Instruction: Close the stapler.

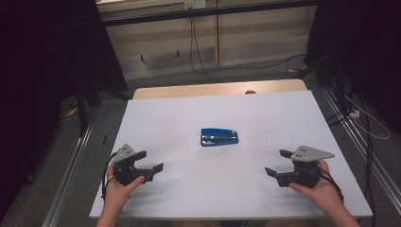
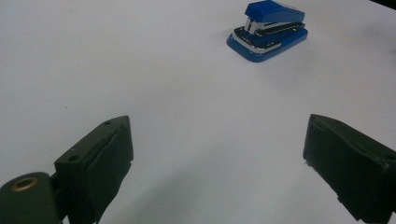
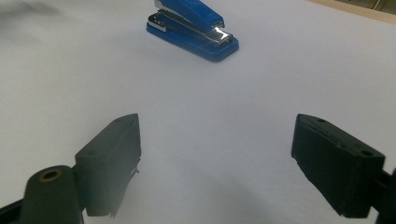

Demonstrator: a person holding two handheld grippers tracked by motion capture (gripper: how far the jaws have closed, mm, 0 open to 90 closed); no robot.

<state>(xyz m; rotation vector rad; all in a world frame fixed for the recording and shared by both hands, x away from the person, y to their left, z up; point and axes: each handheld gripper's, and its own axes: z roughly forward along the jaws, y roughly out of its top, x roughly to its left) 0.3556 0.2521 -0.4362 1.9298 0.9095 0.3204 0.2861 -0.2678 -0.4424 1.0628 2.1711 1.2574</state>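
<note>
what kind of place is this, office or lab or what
Probably a lab or recording setup, not an office: a bare white table holding a lone stapler, metal floor rails either side, loose cables and black curtains.

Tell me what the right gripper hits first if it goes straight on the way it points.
Probably nothing soon. The right gripper aims over bare table; the stapler sits left of its line, so it would likely pass beside it. Depth is hard to judge.
</note>
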